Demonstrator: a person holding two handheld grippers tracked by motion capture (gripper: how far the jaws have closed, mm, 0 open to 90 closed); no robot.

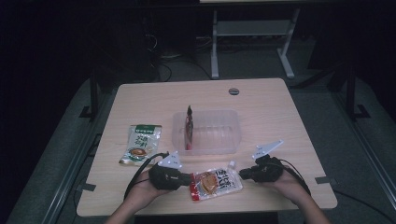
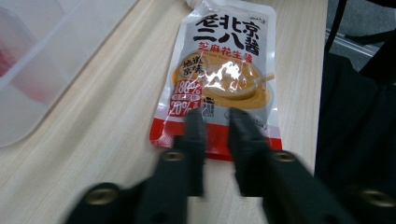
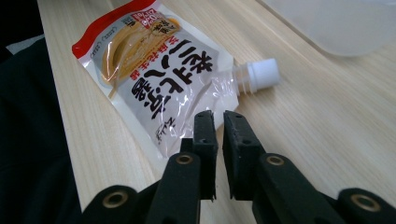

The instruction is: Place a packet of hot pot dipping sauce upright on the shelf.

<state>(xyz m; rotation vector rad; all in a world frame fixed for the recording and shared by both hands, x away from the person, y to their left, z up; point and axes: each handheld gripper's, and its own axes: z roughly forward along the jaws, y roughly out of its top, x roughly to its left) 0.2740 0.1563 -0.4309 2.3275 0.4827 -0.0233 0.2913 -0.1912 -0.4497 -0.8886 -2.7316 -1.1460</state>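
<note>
While one pack (image 1: 188, 128) stands in the tub (image 1: 231, 140), your nearly shut jaws only flank the sauce pouch (image 1: 215, 182); nothing is gripped.

- table (image 1: 140, 98), light wood
- clear tub (image 1: 224, 135) mid-table, red packet (image 1: 189, 128) upright inside
- green pouch (image 1: 140, 143) flat, left of tub
- grommet (image 1: 234, 91) near far edge
</note>
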